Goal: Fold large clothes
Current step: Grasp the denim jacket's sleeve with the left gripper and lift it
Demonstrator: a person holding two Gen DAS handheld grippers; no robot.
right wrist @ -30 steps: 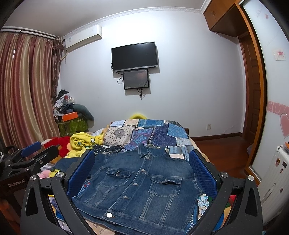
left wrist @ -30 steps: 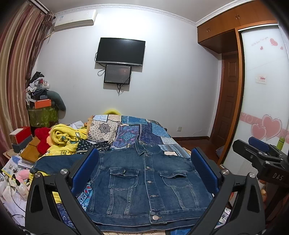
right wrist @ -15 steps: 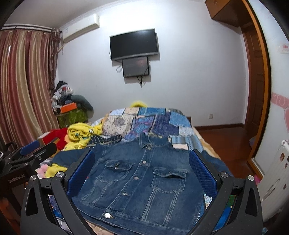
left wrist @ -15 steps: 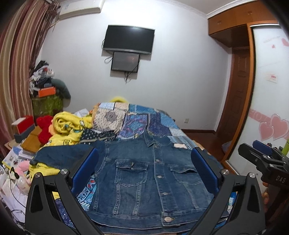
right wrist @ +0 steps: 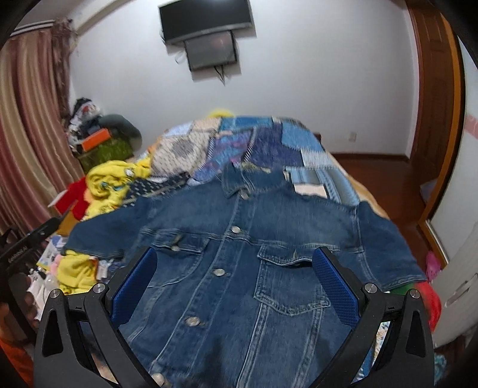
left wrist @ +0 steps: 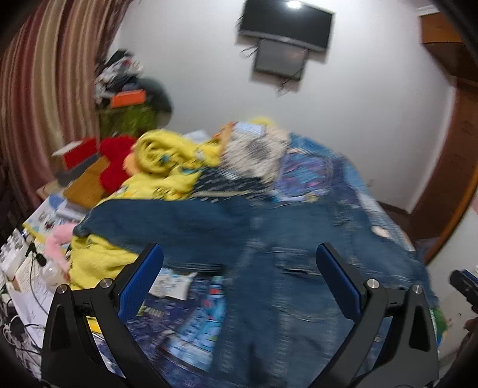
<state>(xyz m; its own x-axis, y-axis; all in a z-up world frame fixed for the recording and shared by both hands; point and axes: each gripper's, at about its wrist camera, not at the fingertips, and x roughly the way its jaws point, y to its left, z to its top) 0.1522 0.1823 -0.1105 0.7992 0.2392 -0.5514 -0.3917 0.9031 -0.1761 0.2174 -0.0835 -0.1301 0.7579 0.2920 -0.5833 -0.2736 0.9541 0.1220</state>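
Note:
A dark blue denim jacket lies spread flat, front up and buttoned, on the bed, collar toward the far wall, both sleeves out to the sides. In the left wrist view the jacket is blurred, its left sleeve reaching toward yellow cloth. My left gripper is open and empty above the jacket's left side. My right gripper is open and empty above the jacket's chest, its blue pads on either side of the pockets.
A patchwork quilt covers the bed behind the jacket. Yellow cloth and a red plush pile at the left. Clutter and cables line the bed's left edge. Striped curtains, a wall TV and a wooden door surround the bed.
Both grippers have tipped down and moved closer to the jacket. The left one has swung toward the left sleeve, blurring its view. Both stay open.

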